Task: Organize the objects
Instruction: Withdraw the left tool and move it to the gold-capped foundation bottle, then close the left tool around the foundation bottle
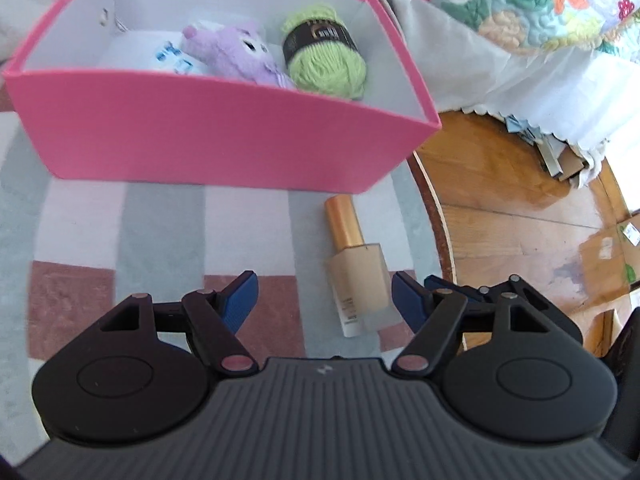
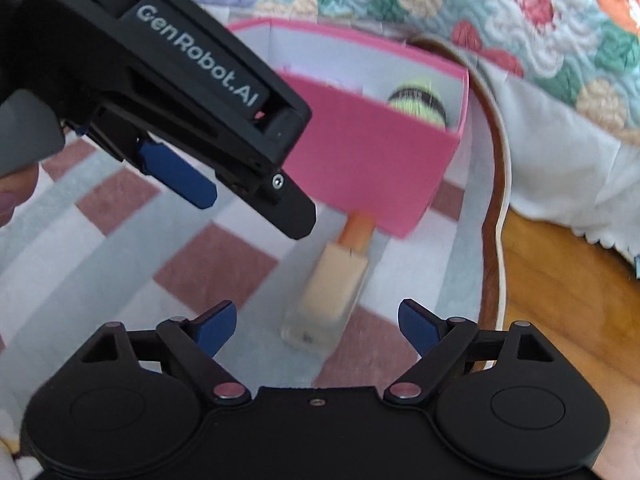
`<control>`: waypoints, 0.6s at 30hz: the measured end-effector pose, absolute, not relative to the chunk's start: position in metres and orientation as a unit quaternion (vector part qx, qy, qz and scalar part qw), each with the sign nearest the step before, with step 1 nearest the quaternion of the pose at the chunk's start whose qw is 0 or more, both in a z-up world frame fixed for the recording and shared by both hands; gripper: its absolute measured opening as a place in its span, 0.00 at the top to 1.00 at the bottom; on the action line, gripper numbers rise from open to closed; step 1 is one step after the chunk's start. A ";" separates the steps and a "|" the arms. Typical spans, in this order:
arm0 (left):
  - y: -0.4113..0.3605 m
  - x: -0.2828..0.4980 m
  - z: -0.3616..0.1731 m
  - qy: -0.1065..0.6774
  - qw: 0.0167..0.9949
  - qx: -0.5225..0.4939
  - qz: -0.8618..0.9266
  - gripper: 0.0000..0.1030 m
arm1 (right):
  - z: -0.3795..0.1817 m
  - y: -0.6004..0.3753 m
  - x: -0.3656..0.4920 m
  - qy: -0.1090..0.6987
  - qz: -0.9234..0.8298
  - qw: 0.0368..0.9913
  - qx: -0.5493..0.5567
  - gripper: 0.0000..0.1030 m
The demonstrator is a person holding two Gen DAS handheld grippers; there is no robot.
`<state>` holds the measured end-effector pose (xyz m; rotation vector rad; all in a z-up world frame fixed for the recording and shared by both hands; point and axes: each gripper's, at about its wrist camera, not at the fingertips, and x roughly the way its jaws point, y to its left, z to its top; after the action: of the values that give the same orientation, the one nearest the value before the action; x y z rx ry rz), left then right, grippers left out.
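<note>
Three soft things already inside, one bottle left outside. Round wooden worktop under a checked cloth of grey, white and dull-red squares, edge curving off to the right above a wooden floor.

Open pink cardboard box with white inner walls, standing on the cloth at the far side. Inside, side by side: lime-green ball of yarn with a black paper band at the right, lilac plush toy touching it in the middle, small white packet with blue print at the left, partly hidden.

Left claw: blue pads apart, nothing between them, hanging above the cloth with the bottle just beside its right pad. Right claw: blue pads wide apart, straddling the bottle's base without pressing it.

Square beige glass foundation bottle with a gold cap, lying flat on the cloth, cap toward the box and just short of its near wall.

Judged mostly done; bottle not yet gripped or boxed.
</note>
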<state>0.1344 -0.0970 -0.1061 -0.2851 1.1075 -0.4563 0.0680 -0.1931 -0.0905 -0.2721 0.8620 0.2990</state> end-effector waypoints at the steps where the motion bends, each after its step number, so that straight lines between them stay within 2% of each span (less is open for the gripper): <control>1: -0.099 0.135 -0.110 0.521 0.813 -0.138 -0.219 0.30 | -0.092 -0.195 0.069 0.417 0.145 0.889 -0.124 0.12; 6: -0.108 0.138 -0.125 0.521 0.805 -0.163 -0.234 0.35 | -0.090 -0.200 0.074 0.402 0.153 0.898 -0.096 0.16; 11: -0.111 0.142 -0.134 0.513 0.803 -0.180 -0.243 0.49 | -0.098 -0.204 0.079 0.399 0.159 0.900 -0.078 0.23; 18: -0.108 0.146 -0.146 0.525 0.786 -0.209 -0.253 0.65 | -0.110 -0.215 0.088 0.437 0.153 0.885 -0.037 0.48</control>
<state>0.1459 -0.1078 -0.1464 -0.4499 1.1320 -0.5450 0.0880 -0.2150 -0.1100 -0.0776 0.9098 0.3189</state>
